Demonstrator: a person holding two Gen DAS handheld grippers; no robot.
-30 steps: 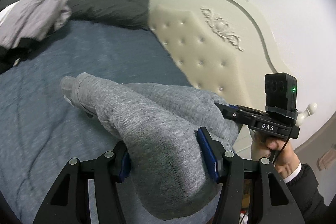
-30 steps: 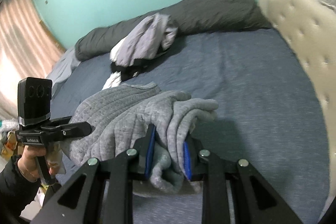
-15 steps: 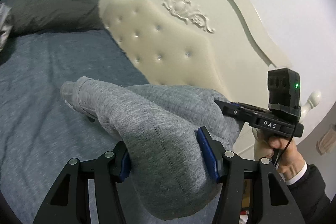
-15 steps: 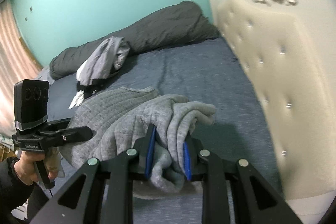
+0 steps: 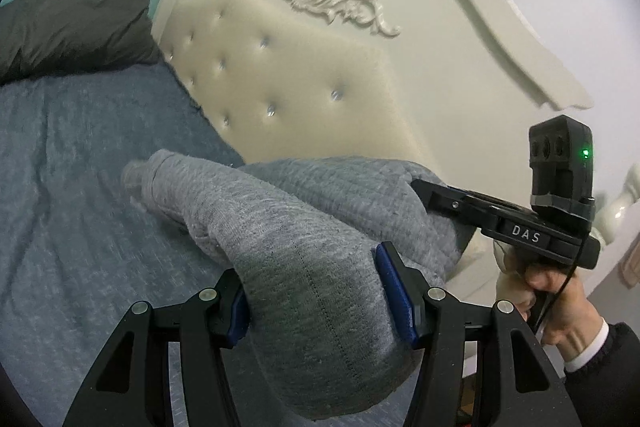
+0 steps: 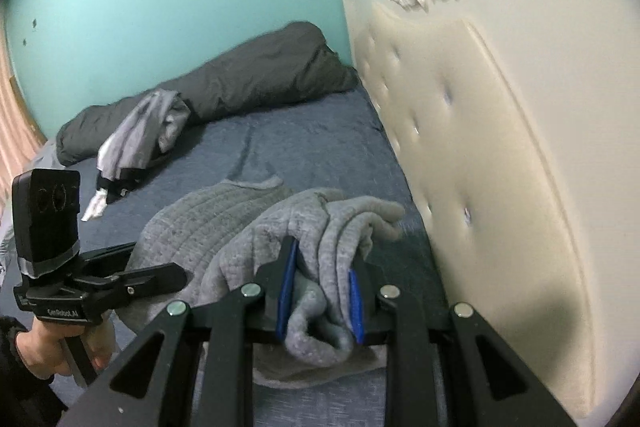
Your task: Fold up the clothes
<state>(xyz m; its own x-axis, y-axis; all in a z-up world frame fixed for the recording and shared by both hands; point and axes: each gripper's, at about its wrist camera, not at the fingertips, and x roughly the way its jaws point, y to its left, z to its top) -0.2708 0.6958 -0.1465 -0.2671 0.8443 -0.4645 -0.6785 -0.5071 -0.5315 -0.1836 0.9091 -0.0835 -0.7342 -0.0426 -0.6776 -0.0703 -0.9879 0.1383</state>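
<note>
A folded grey knit garment (image 5: pixel 304 227) hangs between both grippers above the blue bed (image 5: pixel 80 187). My left gripper (image 5: pixel 316 283) is shut on a thick fold of it. My right gripper (image 6: pixel 322 263) is shut on the bunched other end of the garment (image 6: pixel 320 227). The right gripper also shows in the left wrist view (image 5: pixel 500 219), and the left gripper shows in the right wrist view (image 6: pixel 120 275). The garment is held close to the cream tufted headboard (image 5: pixel 300 75).
A dark grey duvet roll (image 6: pixel 224 83) lies along the teal wall. A heap of grey and white clothes (image 6: pixel 140 135) sits on the bed by it. The headboard (image 6: pixel 480 147) stands close on the right. Blue sheet (image 6: pixel 300 135) lies between them.
Both grippers have carried the garment to the right, toward the headboard. The clothes heap has left the left wrist view. The grip on the garment is unchanged.
</note>
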